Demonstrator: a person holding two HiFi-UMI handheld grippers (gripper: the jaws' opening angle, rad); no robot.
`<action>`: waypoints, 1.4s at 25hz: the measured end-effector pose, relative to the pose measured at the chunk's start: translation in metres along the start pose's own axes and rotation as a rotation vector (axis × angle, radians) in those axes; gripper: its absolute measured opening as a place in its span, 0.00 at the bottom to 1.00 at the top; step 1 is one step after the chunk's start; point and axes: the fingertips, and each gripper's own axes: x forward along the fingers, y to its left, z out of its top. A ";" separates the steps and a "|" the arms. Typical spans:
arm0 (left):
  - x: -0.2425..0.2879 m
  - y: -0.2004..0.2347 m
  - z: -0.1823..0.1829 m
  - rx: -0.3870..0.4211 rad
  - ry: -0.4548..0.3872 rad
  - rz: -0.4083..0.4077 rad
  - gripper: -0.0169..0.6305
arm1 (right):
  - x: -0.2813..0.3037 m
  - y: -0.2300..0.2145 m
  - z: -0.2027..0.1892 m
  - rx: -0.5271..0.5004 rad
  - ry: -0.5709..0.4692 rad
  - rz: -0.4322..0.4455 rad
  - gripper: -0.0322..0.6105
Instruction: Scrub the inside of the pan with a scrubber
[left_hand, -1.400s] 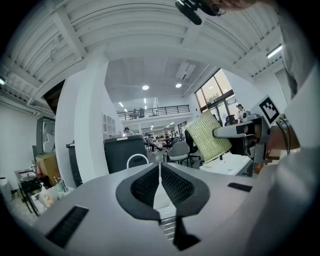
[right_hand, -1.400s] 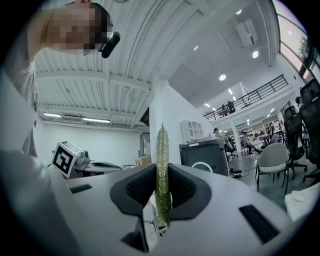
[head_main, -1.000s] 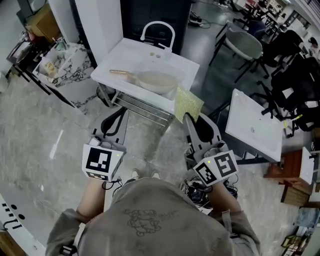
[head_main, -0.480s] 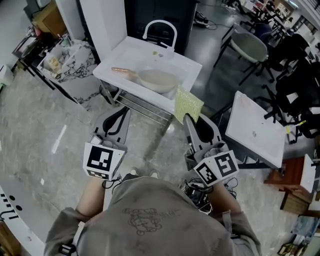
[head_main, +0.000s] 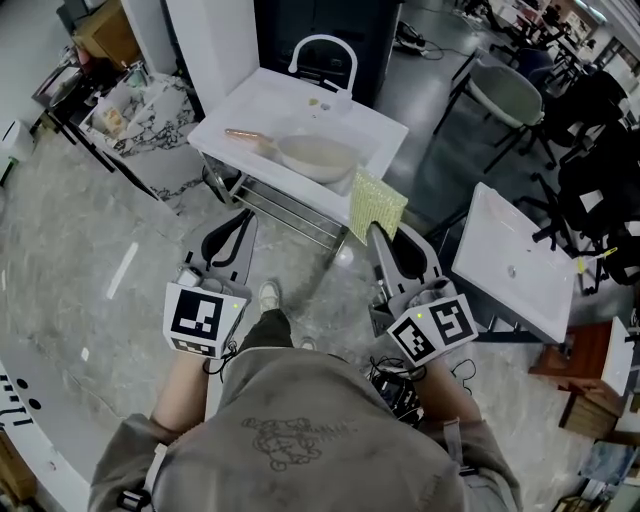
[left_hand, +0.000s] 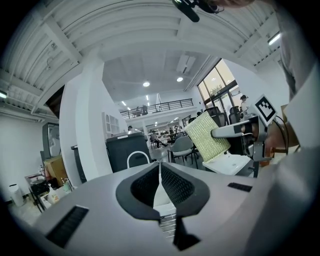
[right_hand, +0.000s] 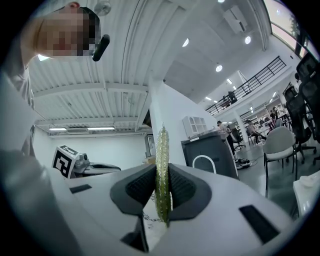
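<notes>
**Both grippers short of the sink, scrubber pinched in the right**

The person faces the sink (head_main: 250, 100) with both forearms stretched forward side by side. Each hand holds a gripper with its marker cube on top and its fingers aimed at the sink. Neither gripper is over the sink. Both hang above the floor on its near side, and one shoe (head_main: 268, 293) is on the floor between them.

The left gripper (head_main: 240, 218) points toward the sink's near left corner. Its fingers are pressed together with nothing between them.

The right gripper (head_main: 372, 235) points toward the sink's near right corner. Its fingers pinch the lower edge of the scrubber (head_main: 377, 205), a yellow-green pad that stands up out of the fingertips. In the head view the pad's top sits just beside the sink's near right rim.

The pan (head_main: 318, 158) lies in the sink, open side up, with its handle reaching toward the sink's left side. The scrubber is apart from the pan.
</notes>
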 end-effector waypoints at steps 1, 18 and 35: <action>0.001 0.001 -0.001 -0.001 -0.001 0.001 0.07 | 0.003 -0.001 -0.001 0.002 0.000 0.001 0.16; 0.090 0.080 -0.036 -0.015 0.019 -0.026 0.07 | 0.109 -0.050 -0.030 0.021 0.041 -0.038 0.16; 0.231 0.217 -0.090 -0.037 0.126 -0.110 0.07 | 0.276 -0.135 -0.066 0.035 0.154 -0.173 0.16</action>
